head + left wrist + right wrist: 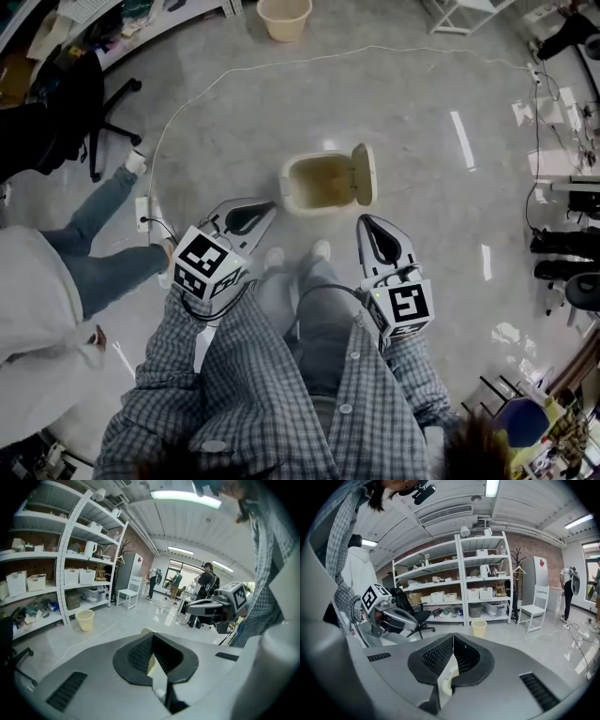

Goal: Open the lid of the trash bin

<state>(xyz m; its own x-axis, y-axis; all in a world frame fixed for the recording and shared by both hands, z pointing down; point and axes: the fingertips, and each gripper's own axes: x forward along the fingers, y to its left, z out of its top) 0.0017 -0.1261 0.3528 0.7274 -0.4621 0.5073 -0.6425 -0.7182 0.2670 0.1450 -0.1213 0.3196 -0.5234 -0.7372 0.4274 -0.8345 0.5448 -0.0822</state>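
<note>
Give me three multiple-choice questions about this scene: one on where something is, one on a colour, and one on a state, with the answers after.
1. Where is the trash bin?
A. On a table
B. On the floor, just ahead of the left gripper and right gripper
C. Hanging on a wall

2. What colour is the bin?
A. Red
B. Blue
C. Cream

3. What state is its lid in?
A. Open
B. Shut
C. Missing

Answers:
1 B: the head view shows it on the floor beyond both gripper tips.
2 C: its walls and lid are cream.
3 A: the lid stands up at the bin's side and the inside shows.
</note>
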